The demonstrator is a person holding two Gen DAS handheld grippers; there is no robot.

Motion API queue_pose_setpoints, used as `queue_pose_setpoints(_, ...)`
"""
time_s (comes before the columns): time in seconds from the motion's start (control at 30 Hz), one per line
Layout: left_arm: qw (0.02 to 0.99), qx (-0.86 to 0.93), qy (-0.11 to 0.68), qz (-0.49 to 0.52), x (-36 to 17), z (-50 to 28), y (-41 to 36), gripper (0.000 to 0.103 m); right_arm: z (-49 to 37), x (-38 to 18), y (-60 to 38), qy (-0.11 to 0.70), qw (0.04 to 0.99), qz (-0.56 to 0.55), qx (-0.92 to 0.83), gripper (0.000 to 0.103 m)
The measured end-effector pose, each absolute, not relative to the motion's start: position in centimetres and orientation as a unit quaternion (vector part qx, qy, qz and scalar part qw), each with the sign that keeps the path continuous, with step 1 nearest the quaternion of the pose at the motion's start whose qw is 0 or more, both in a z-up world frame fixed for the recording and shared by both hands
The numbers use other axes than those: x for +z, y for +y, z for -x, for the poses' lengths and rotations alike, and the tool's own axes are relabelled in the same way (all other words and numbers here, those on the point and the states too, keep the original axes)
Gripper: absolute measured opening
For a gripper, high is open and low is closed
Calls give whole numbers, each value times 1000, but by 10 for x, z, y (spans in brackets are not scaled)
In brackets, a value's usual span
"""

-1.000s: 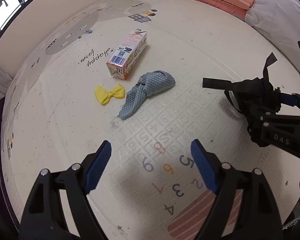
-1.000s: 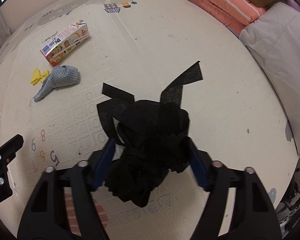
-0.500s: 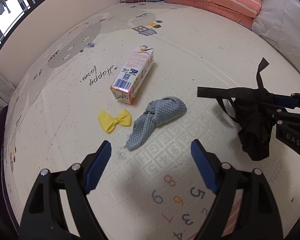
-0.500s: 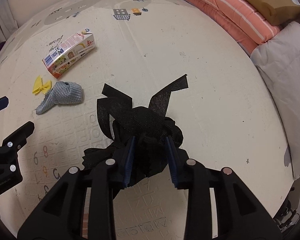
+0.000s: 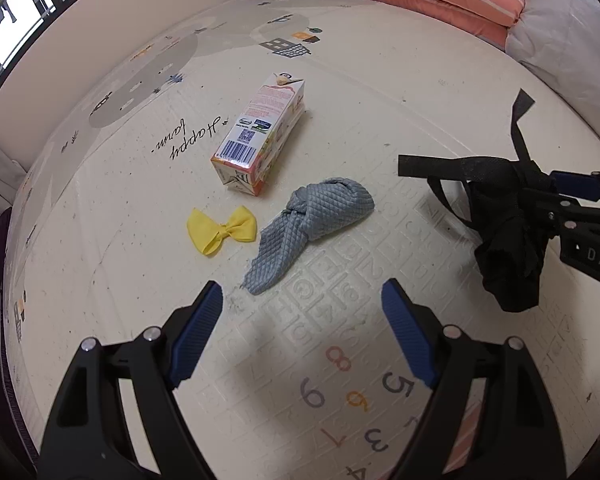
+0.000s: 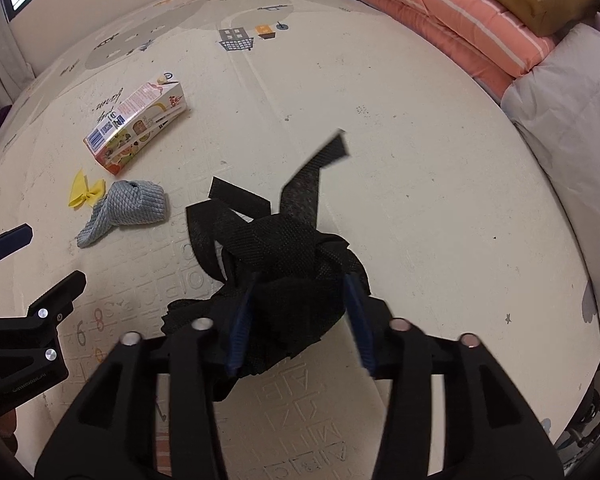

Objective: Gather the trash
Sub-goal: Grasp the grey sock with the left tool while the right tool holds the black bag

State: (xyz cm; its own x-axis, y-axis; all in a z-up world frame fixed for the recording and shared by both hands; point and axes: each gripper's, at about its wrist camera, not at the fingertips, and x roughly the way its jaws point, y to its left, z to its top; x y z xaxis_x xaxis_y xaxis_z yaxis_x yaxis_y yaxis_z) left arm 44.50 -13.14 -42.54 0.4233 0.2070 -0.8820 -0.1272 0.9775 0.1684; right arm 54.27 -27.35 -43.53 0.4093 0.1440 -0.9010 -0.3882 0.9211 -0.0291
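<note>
A crumpled black bag (image 6: 296,280) with loose straps is bunched between the fingers of my right gripper (image 6: 298,320). Its jaws are opening, but the fabric still fills the gap and touches both pads. From the left wrist, the bag (image 5: 508,240) hangs from that gripper (image 5: 572,188) at the right. My left gripper (image 5: 302,332) stands open and empty over the play mat. Ahead of it lie a grey quilted cloth (image 5: 316,220), a yellow bow (image 5: 222,230) and a juice carton (image 5: 260,136) on its side. The right wrist view has them at the left: carton (image 6: 136,128), cloth (image 6: 128,210), bow (image 6: 86,194).
The floor is a cream play mat (image 5: 380,100) printed with numbers and letters. Folded pink striped bedding (image 6: 452,20) and a grey cushion (image 6: 572,112) line the far right edge. A wall with a window (image 5: 12,40) runs along the left.
The right fingers closed tight on the black bag, then spread partway with the bag still between them. The left gripper drifted so that the carton, bow and cloth sit lower in its view.
</note>
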Motion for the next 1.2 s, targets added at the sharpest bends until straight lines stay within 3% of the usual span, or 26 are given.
queue_pose_setpoints(0.03,843,99,527,-38,-425,-445,-131,82,-542,-433,-276,514,836,112,157,96)
queue_pose_setpoints(0.37,841,103,531,-37,-430,-448,-131,82,-543,-456,-259,544,807,131,190,95)
queue_pose_setpoints(0.4,840,103,532,-37,-432,-448,-130,82,-540,-457,-256,542,806,136,195,88)
queue_pose_setpoints(0.43,839,104,532,-39,-433,-449,-130,82,-538,-457,-253,539,805,140,203,56)
queue_pose_setpoints(0.47,840,104,532,-41,-434,-449,-130,82,-536,-457,-250,538,803,142,212,48)
queue_pose_setpoints(1.1,856,79,508,-58,-468,-519,-116,82,-553,-432,-265,511,825,122,209,45)
queue_pose_setpoints(1.13,856,78,508,-60,-470,-520,-117,79,-553,-433,-265,513,824,121,209,45)
queue_pose_setpoints(1.2,856,66,510,-56,-472,-521,-120,57,-551,-433,-264,515,822,121,212,45)
